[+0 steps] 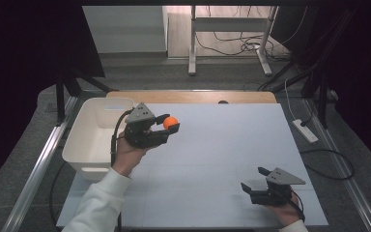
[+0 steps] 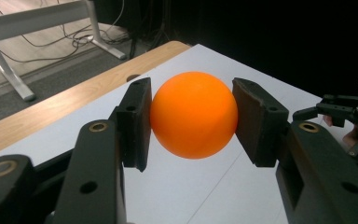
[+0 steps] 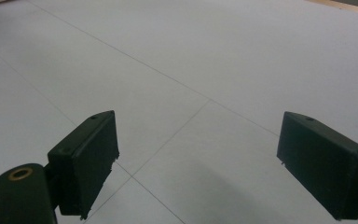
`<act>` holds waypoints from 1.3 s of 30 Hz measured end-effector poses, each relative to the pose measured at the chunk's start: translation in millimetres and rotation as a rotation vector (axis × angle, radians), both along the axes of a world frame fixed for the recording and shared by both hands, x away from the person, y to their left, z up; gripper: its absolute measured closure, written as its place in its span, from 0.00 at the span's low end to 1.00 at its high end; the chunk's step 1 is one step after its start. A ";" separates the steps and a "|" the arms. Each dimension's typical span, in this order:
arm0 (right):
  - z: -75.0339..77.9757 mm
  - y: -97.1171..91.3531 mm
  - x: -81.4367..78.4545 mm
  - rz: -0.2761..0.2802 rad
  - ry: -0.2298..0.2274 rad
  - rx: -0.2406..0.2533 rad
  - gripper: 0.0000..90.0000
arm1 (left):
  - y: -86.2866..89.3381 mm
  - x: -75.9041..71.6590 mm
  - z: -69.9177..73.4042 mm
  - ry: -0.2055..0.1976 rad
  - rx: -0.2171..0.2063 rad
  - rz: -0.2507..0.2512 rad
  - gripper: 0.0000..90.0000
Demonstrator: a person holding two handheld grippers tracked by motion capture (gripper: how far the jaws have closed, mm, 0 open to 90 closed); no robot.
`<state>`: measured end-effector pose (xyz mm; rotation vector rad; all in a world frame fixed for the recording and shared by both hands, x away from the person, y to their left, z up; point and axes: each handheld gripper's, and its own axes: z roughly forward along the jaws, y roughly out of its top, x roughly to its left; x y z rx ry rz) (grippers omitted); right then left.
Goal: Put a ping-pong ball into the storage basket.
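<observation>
Orange ball (image 2: pixel 193 114) clamped in left gripper (image 1: pixel 170 126) jaws — white bin (image 1: pixel 92 137) rim just beside.

no readable text, no labels, no brands, no numbers, no signs

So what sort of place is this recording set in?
Probably a lab or workshop test bench: a white work board over a wooden table, cables loose on the floor behind, and a white bin beside the board.

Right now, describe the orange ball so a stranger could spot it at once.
Start at the white bin at the table's left edge. Just right of it, the left gripper is shut on the orange ball, above the white tabletop. Nothing else here is orange or round.
</observation>
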<state>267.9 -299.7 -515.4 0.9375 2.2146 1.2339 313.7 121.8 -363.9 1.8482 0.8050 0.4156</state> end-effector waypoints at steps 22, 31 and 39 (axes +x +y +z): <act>-0.3 -0.2 0.2 -0.001 0.001 0.000 0.14 | 30.5 2.2 9.0 -0.027 -0.006 0.094 0.56; -0.3 -0.1 0.0 -0.004 -0.001 -0.002 0.14 | 41.3 3.7 10.1 -0.029 -0.006 0.125 0.56; -0.5 0.8 -0.5 -0.001 -0.001 -0.005 0.14 | 48.9 7.2 10.6 -0.029 0.034 0.159 0.55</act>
